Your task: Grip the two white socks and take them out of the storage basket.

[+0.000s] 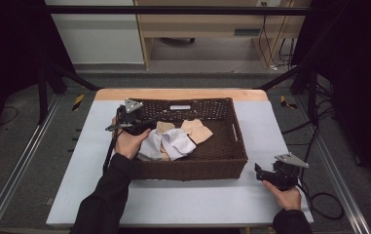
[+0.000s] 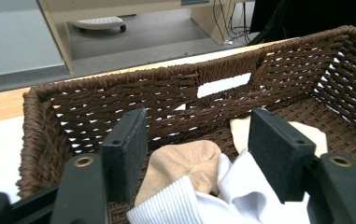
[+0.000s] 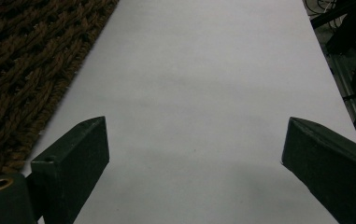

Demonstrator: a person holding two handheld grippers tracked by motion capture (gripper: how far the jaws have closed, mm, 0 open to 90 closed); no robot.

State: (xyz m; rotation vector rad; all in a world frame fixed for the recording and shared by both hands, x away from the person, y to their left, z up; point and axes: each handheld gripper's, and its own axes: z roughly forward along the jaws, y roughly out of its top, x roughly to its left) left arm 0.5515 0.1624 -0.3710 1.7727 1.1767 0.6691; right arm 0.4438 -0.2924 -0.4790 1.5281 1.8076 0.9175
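Am reaching left hand-held gripper (image 2: pixel 196 154), jaws wide, over white ribbed cotton sock (image 2: pixel 203 203) in brown woven basket (image 2: pixel 40 140); next: lowering, closing. Right hand-held gripper (image 3: pixel 194 163) idling wide.

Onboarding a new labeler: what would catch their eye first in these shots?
The brown woven basket in the middle of the white table, with white and tan socks heaped at its left end. The left gripper hangs open over those socks inside the basket. The right gripper, also open, rests on bare table right of the basket.
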